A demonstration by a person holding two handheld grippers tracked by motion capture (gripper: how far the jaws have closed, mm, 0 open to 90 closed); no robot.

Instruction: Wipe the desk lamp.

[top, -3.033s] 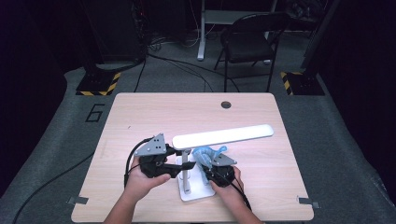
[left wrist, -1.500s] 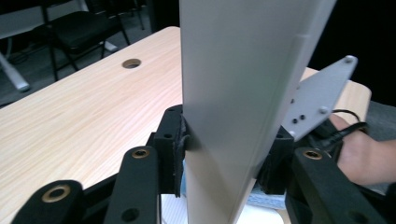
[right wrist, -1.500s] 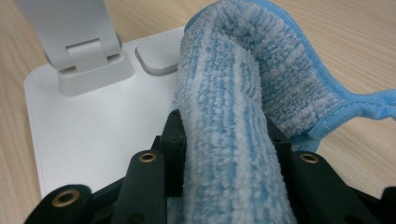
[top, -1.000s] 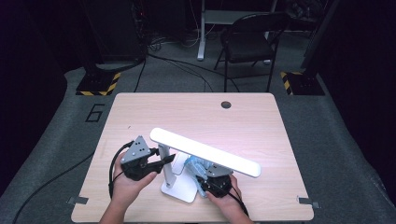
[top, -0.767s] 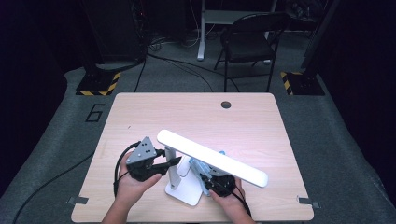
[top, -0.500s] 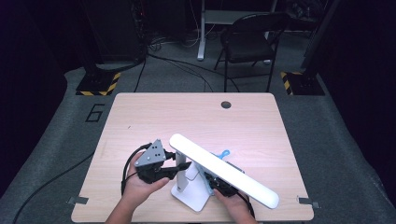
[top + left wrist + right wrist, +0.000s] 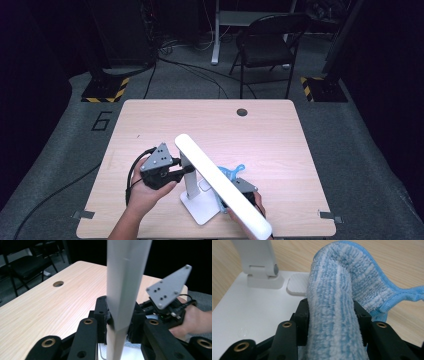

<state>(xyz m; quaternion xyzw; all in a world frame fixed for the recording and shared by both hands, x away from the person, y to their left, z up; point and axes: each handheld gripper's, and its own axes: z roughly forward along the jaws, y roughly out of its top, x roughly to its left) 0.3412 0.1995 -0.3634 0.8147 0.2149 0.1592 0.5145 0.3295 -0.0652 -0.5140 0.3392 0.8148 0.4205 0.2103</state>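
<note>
Your left tongs [image 7: 117, 327] have just closed and pinch the white lamp's post [image 7: 120, 315] above its base on the tabletop [image 7: 280, 135]; your right tongs [image 7: 332, 312] pinch the blue cloth [image 7: 342, 290] beside the lamp base [image 7: 254, 312].

High overview — two close claw-mounted views

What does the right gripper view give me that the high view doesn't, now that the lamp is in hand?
Right gripper view alone: the blue cloth clamped between the right tongs, plus the lamp's hinge foot and the touch pad on its base.

High view alone: the left tongs gripping the lamp's post, the long lamp head slanting over the right hand, and the table.

Both: the white base, the cloth and the wooden tabletop.
</note>
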